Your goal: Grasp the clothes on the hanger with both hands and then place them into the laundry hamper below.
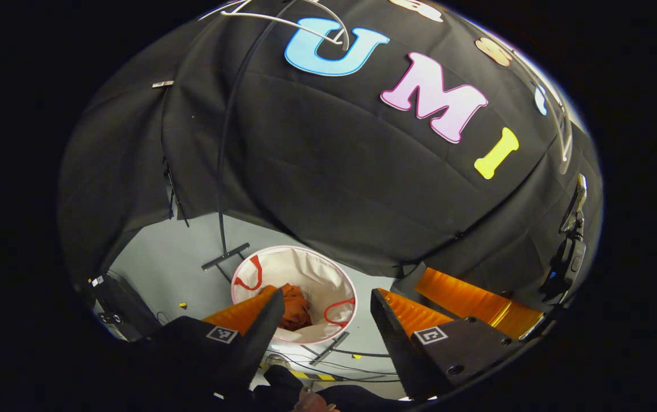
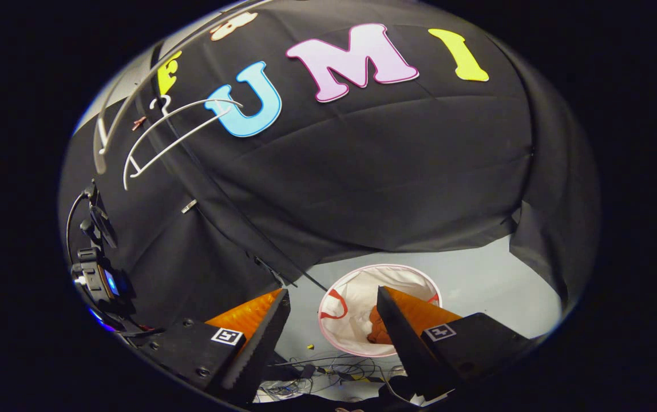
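An orange garment (image 1: 295,309) lies crumpled inside the round white laundry hamper (image 1: 305,269) with red handles, down on the grey floor. My left gripper (image 1: 327,293) hangs open above the hamper, nothing between its fingers. A bare white hanger (image 1: 283,20) hangs high on the rack. In the right gripper view the same garment (image 2: 375,332) shows in the hamper (image 2: 363,280), partly hidden by one finger. My right gripper (image 2: 333,289) is open and empty over the hamper's near side. The empty hanger (image 2: 174,131) is up at the left. The other gripper's finger (image 1: 471,300) shows to the right.
A thin black rack pole (image 1: 222,171) runs down to a foot bar (image 1: 225,256) beside the hamper. Cables (image 2: 334,366) and striped tape (image 1: 317,376) lie on the floor in front. A device on a stand (image 2: 94,274) sits by the wall. The person's hand (image 1: 311,401) shows below.
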Motion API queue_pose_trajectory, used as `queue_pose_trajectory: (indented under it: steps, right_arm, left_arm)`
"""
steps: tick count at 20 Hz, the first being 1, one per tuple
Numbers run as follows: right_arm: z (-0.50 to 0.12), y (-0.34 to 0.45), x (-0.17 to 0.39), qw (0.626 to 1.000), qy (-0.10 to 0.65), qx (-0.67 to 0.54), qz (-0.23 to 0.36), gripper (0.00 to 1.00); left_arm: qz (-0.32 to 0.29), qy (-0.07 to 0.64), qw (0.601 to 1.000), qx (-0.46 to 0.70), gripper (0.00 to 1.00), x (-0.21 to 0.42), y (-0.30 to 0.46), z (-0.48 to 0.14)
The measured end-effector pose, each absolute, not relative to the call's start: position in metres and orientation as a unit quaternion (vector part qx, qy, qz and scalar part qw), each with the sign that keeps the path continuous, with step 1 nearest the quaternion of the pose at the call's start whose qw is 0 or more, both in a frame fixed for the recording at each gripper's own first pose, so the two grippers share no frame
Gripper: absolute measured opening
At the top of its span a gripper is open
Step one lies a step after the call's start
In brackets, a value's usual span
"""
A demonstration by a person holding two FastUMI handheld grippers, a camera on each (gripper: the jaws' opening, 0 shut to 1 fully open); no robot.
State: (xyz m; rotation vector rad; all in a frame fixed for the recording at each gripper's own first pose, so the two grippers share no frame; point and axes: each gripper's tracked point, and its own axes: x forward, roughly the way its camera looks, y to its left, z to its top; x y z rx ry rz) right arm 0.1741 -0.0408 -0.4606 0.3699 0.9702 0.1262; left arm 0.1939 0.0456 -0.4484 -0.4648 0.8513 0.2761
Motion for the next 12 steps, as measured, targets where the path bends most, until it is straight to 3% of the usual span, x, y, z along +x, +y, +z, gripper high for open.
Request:
queue_pose_trajectory:
  steps: [6, 12]
  right_arm:
    - [-0.401, -0.02, 0.128, 0.887, 0.425, 0.175, 0.044, 0.98]
    - [-0.33, -0.014, 0.085, 0.918, 0.359, 0.17, 0.009, 0.98]
  left_arm:
    - [0.104, 0.374, 0.902, -0.19, 0.92, 0.14, 0.056, -0.395]
    - [0.073, 0.305, 0.938, -0.15, 0.95, 0.077, 0.06, -0.32]
